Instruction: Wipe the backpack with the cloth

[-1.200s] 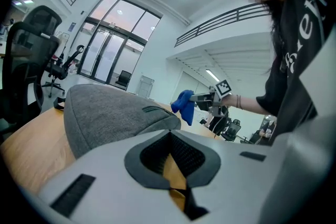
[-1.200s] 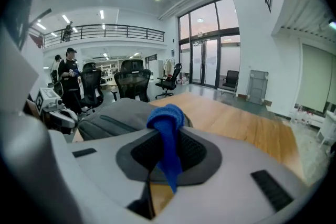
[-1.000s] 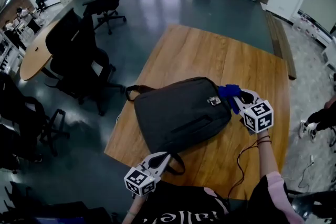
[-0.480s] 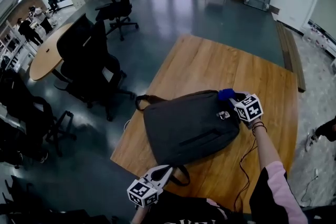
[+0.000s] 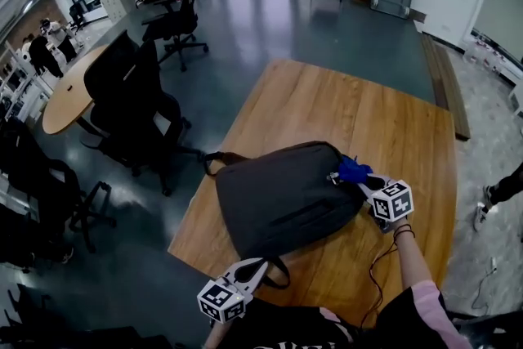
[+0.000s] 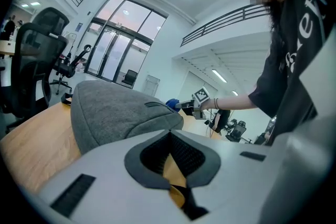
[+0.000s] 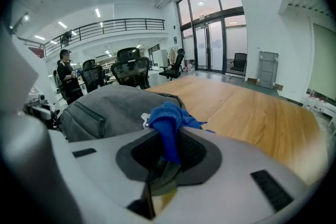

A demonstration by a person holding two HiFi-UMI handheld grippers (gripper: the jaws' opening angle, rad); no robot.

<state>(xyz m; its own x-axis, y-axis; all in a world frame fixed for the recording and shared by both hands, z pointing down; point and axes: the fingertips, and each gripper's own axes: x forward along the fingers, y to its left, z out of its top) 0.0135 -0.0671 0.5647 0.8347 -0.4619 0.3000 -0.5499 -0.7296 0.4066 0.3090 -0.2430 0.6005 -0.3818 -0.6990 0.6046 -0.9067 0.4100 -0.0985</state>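
A dark grey backpack (image 5: pixel 282 196) lies flat on the wooden table (image 5: pixel 343 106); it also fills the left of both gripper views (image 6: pixel 115 113) (image 7: pixel 105 107). My right gripper (image 5: pixel 364 182) is shut on a blue cloth (image 5: pixel 353 169) (image 7: pixel 167 122), which presses against the backpack's right corner beside a small metal tag (image 5: pixel 333 175). My left gripper (image 5: pixel 250 266) sits at the table's near edge by the backpack's bottom strap, jaws closed together with nothing between them. In the left gripper view the right gripper (image 6: pixel 185 106) and cloth (image 6: pixel 171 104) show beyond the backpack.
A thin cable (image 5: pixel 376 251) runs over the table near my right arm. Black office chairs (image 5: pixel 131 98) stand on the floor left of the table. A person's legs (image 5: pixel 507 185) show at the far right edge.
The right gripper with the cloth has slid a little toward me along the backpack's right corner. The left gripper has stayed by the near edge.
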